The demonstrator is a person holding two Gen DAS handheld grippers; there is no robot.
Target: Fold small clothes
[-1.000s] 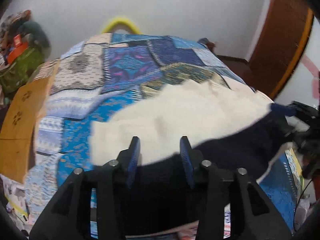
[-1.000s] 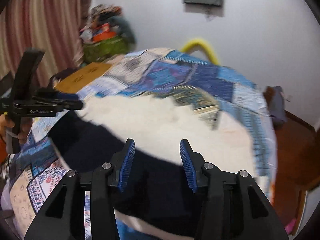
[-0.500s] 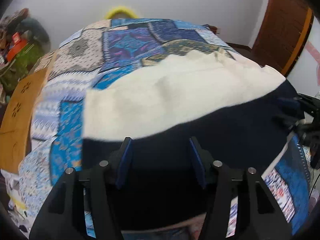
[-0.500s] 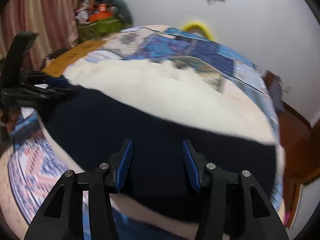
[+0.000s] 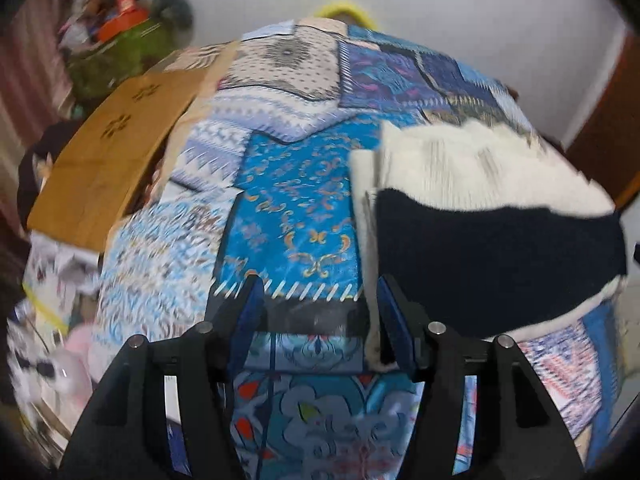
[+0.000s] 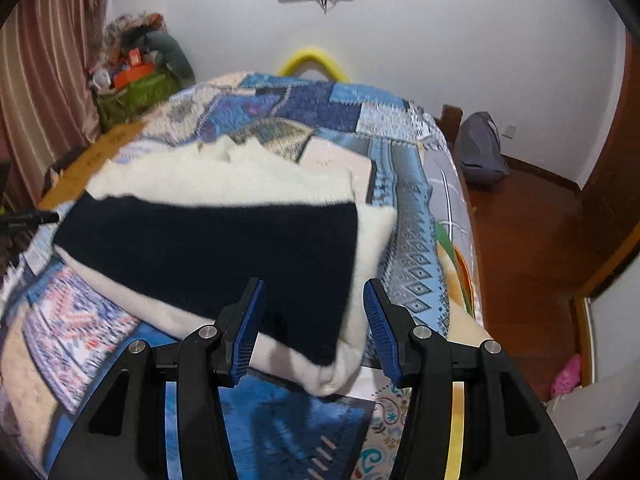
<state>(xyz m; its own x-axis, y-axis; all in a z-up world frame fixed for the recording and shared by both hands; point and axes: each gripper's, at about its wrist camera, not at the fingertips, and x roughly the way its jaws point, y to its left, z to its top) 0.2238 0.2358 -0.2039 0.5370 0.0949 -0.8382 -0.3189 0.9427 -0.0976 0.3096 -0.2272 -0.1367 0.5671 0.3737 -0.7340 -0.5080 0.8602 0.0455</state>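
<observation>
A cream and navy knitted garment [image 6: 216, 240] lies folded on the patchwork bedspread [image 6: 412, 216]. Its navy band is on top, with cream showing behind and below. In the left wrist view the garment [image 5: 492, 256] lies to the right. My left gripper [image 5: 318, 324] is open and empty at the garment's left edge, with its right finger against the cream hem. My right gripper [image 6: 312, 328] is open and empty over the garment's near right corner. The left gripper's tip [image 6: 28, 219] shows at the far left of the right wrist view.
A brown cardboard sheet [image 5: 112, 152] lies on the bed's left side. A green bag with clutter [image 6: 132, 88] stands at the back left. A grey backpack [image 6: 480, 148] sits on the wooden floor to the right. A yellow hoop [image 6: 314, 62] stands behind the bed.
Both grippers have drawn back and outward from the garment. The left one swung left to the garment's edge, the right one to its right corner. The garment now lies flat and folded.
</observation>
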